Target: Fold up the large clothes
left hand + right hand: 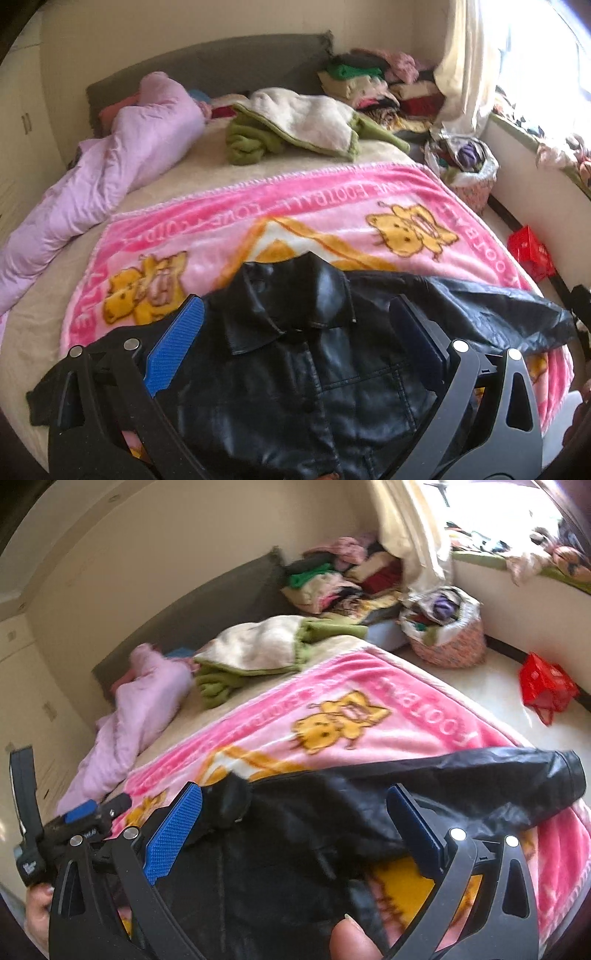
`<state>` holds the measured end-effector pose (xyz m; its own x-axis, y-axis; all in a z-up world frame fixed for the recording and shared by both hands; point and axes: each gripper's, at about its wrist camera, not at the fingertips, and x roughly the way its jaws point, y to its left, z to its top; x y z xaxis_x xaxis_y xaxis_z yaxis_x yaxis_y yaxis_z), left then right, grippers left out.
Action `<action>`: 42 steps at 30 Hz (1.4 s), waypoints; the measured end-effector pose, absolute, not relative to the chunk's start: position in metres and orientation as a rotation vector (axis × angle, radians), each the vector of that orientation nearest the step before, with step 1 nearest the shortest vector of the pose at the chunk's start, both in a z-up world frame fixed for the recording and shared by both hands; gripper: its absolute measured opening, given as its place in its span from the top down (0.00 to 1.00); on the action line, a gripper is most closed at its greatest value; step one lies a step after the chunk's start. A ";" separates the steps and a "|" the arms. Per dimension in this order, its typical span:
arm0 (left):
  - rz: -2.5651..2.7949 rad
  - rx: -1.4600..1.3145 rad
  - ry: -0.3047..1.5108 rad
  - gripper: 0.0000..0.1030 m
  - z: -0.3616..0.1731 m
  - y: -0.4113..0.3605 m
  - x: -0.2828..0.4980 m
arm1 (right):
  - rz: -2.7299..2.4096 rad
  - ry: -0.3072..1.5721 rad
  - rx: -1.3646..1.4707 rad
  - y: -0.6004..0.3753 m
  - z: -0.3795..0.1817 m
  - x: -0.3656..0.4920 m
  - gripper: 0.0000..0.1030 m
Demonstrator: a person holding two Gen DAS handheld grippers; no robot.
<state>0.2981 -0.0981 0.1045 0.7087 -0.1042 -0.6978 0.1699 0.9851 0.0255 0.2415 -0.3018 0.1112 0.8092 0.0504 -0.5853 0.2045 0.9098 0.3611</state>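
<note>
Your left gripper (295, 347) hovers with jaws spread, grasping nothing, just above the black leather jacket (295, 369); your right gripper (295, 830) is equally released over its sleeve (480, 775), which stretches out beyond that gripper's right finger. The jacket lies face-up, collar ahead of the left gripper, on the fleecy pink blanket (314, 206) — no fold looks made yet. Glossy, stiff, creased hide — it will likely resist creasing.

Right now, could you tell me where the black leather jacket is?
The black leather jacket lies on the pink blanket at the bed's near end, one sleeve stretched rightward.
</note>
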 end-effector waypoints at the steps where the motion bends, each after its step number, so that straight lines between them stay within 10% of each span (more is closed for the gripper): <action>1: -0.161 0.092 0.778 0.09 0.099 -0.103 0.302 | -0.103 0.631 0.437 -0.309 0.107 0.243 0.04; 30: -0.265 0.189 1.029 0.09 -0.081 -0.184 0.324 | -0.704 0.605 1.086 -0.537 -0.076 0.197 0.05; 38: -0.263 0.193 1.025 0.08 -0.088 -0.184 0.324 | -0.593 0.534 0.996 -0.544 -0.046 0.207 0.80; 42: -0.269 0.155 1.044 0.08 -0.082 -0.176 0.326 | -0.453 0.473 0.842 -0.516 0.013 0.221 0.89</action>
